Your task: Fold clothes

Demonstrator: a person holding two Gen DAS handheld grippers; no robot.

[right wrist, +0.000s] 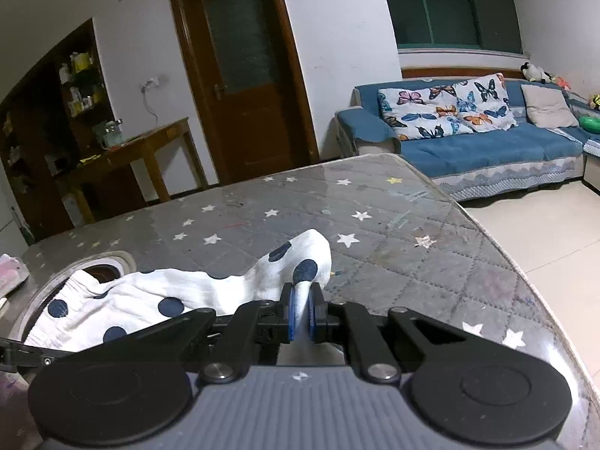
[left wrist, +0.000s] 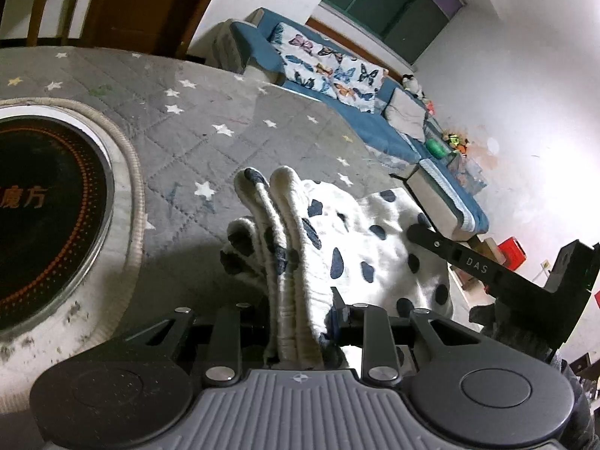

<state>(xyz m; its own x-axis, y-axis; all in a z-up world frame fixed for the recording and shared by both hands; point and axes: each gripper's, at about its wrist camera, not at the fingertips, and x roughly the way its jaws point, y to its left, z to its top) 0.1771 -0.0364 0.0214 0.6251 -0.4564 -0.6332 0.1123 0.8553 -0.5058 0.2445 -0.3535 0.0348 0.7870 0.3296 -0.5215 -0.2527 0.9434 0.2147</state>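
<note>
White cotton with navy spots filled the left wrist view: the garment (left wrist: 360, 240) ran up through the left gripper (left wrist: 296, 322), whose jaws stood narrow and pinched a thick, gathered band of it, most likely an elastic waistband. That band stood up off the quilted grey table cover (left wrist: 210, 127), and the rest of the cloth sagged away toward the right gripper (left wrist: 468, 258), seen here only as a black finger at the far edge. Just left sat the round black cooktop (left wrist: 45, 210) sunk in the table. The risk, as it looked: so bulky a bunch held only by the fingertips could have slid free if the two hands had pulled apart too hard.

Over to the right wrist view, and the right gripper (right wrist: 302, 315) was closed tight on a thin corner of the garment (right wrist: 180, 292), blue pads squeezing a single peak of cloth. From there the fabric drooped left, part of it lying over the rim of the cooktop recess (right wrist: 123, 258). A snag on that rim looked possible, as did a crooked fold, since the cloth hung slack and uneven between the two grips. How far the folding had got, neither view could settle.
</note>
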